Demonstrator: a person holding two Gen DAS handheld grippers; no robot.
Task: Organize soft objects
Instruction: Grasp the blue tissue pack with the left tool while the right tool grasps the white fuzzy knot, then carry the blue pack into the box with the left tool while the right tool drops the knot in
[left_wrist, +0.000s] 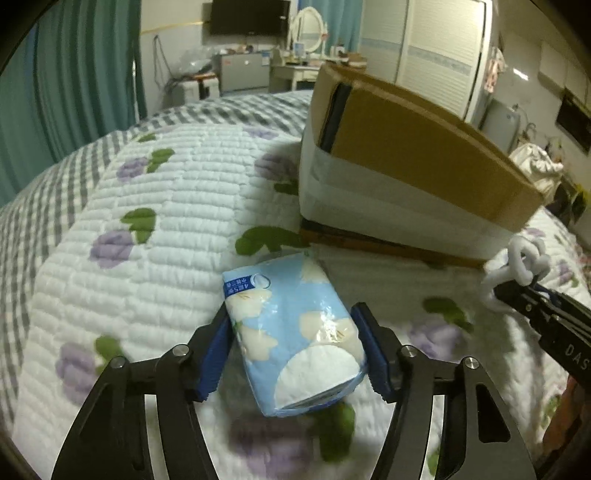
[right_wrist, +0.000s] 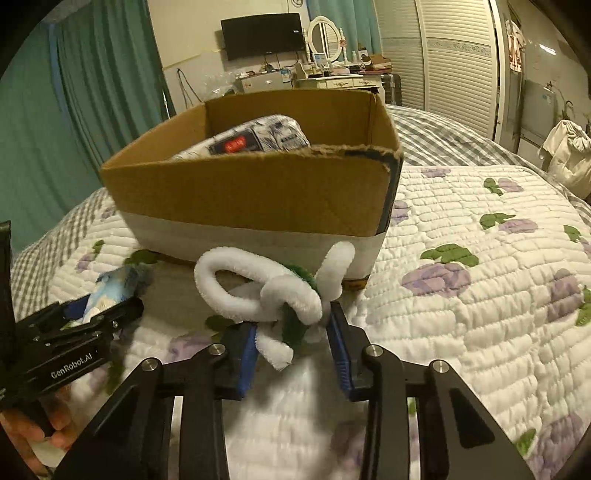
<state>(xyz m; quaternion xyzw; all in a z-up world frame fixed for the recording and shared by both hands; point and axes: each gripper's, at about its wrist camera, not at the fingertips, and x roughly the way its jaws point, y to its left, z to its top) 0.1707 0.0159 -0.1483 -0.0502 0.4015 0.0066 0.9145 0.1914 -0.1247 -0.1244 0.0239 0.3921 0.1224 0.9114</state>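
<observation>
right now my left claw (left_wrist: 293, 345) is pinching a blue tissue pack (left_wrist: 295, 332) between its blue pads, held just above the quilted bed (left_wrist: 129, 192). my right claw (right_wrist: 291, 332) is clamped on a white and green fuzzy toy (right_wrist: 258, 291), whose loops stick out ahead of the fingers. both sit near the cardboard box (right_wrist: 251, 192), which rests on the bed with a white band around its lower part. inside the box i can see one wrapped soft pack with a red label (right_wrist: 255, 142), lying against the far wall; the rest of its interior is hidden from me.
</observation>
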